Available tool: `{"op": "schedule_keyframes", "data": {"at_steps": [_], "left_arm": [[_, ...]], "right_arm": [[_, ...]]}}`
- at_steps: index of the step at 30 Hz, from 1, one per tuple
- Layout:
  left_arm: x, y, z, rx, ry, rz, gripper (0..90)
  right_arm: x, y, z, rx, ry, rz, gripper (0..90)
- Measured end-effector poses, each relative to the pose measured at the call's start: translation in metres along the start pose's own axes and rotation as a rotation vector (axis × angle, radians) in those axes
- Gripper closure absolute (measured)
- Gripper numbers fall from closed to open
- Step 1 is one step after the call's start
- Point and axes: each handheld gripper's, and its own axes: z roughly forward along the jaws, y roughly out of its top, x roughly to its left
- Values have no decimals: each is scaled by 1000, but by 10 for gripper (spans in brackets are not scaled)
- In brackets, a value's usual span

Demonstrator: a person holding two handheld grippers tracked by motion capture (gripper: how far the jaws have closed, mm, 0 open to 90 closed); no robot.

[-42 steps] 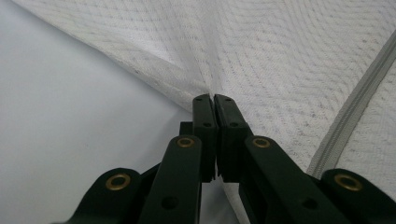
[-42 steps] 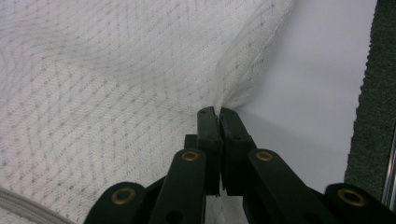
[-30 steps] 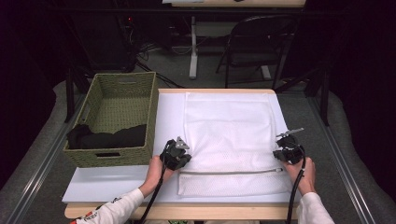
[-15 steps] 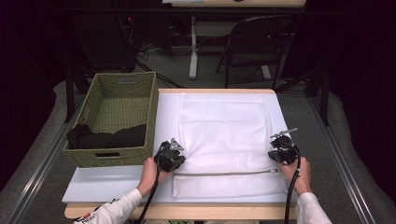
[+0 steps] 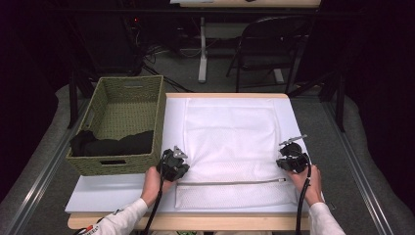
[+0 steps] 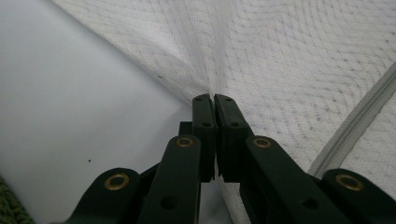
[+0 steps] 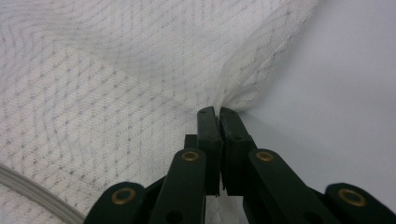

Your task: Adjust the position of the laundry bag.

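Note:
A white mesh laundry bag point(image 5: 235, 142) with a grey zipper point(image 5: 230, 183) lies flat on the white table top. My left gripper point(image 5: 178, 161) is shut on the bag's left edge, pinching the mesh point(image 6: 212, 91) into a small ridge at the jaw tips point(image 6: 214, 99). My right gripper point(image 5: 288, 156) is shut on the bag's right edge, where the mesh point(image 7: 224, 100) bunches up at the jaw tips point(image 7: 218, 111). Both grippers sit just above the zipper line, each held by a hand coming in from the table's near side.
A green woven basket point(image 5: 132, 93) stands on the left of the table with dark clothing point(image 5: 112, 144) in its near end. A white sheet point(image 5: 107, 193) covers the table. A black chair point(image 5: 274, 44) and table legs stand beyond the far edge.
Both grippers have shifted slightly left and toward the near edge, still pinching the bag's edges. The bag has barely moved.

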Motion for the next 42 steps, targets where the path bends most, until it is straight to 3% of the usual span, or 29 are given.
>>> {"op": "schedule_keyframes", "data": {"at_steps": [16,19,22,42], "left_arm": [[4,-9,-9,21,43,-37,885],[5,-12,-11,30,59,-47,885],[5,-13,-13,33,69,-49,885],[9,-27,-33,30,72,-76,884]], "right_arm": [[12,4,2,-2,25,-5,887],[16,6,4,-3,36,-39,887],[19,7,4,-2,41,-43,887],[34,12,8,-1,101,-87,885]]}}
